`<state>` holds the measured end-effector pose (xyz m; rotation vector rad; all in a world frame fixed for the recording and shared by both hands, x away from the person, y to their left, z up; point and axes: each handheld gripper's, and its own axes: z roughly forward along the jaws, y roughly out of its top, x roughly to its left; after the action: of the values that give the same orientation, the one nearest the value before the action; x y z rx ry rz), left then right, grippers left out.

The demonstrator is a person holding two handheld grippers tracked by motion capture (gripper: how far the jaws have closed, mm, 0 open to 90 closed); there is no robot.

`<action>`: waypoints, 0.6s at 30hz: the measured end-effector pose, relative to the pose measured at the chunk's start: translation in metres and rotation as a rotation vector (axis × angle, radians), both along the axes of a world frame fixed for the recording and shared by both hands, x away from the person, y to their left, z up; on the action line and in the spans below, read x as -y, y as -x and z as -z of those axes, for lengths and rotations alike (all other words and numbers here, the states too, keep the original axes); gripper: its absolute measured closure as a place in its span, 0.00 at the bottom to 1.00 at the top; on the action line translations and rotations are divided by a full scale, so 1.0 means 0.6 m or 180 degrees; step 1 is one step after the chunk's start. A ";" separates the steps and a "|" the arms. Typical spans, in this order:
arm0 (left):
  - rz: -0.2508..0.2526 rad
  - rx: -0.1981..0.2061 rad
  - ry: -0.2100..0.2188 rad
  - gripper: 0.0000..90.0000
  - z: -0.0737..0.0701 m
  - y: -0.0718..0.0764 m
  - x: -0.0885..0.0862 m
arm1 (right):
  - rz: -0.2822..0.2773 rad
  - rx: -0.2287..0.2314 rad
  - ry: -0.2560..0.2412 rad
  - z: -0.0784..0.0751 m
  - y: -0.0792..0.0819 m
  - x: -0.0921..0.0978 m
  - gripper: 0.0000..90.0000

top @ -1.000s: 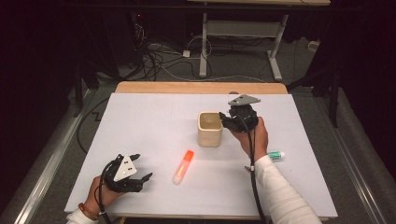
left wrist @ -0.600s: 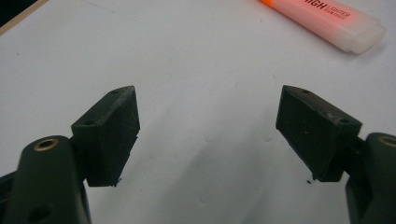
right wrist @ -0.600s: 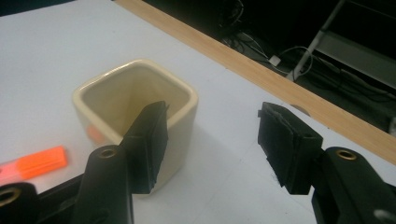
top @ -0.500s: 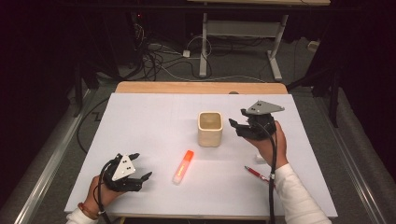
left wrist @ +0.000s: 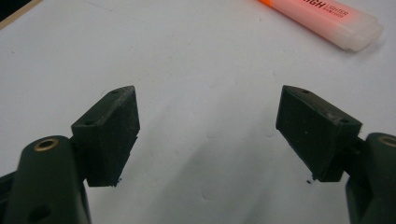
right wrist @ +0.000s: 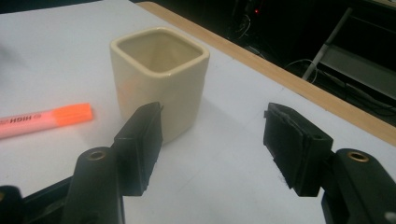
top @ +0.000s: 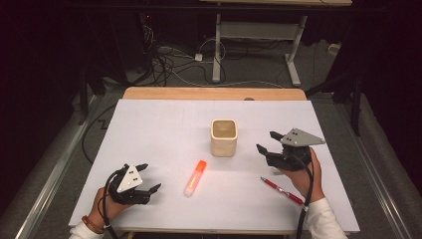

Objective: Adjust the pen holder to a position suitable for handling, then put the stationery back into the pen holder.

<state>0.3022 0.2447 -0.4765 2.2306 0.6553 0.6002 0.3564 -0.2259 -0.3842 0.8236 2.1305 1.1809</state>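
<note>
The red pen (top: pixel 282 190) now lies bare on the table (top: pixel 164 124) near the cup (top: pixel 224 138), since the right gripper (top: pixel 268 143) has drawn back from the cup empty with jaws wide, suggesting no drop-in, while the left gripper (top: pixel 148 177) rests open beside the highlighter (top: pixel 195 177).

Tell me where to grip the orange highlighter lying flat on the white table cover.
Grip the orange highlighter across the middle of its barrel, coming straight down from above. It lies flat with open cover on both long sides, so jaws probably fit either side. The open left gripper sits nearest it.
</note>
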 end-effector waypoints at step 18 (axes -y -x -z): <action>0.0052 0.0082 -0.0047 0.23 -0.004 0.005 0.002 | 0.0051 -0.0262 0.0099 0.032 0.074 0.064 0.39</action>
<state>0.2993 0.2432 -0.4739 2.2363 0.6208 0.6265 0.3123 -0.2642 -0.4035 0.8879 2.1985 1.1207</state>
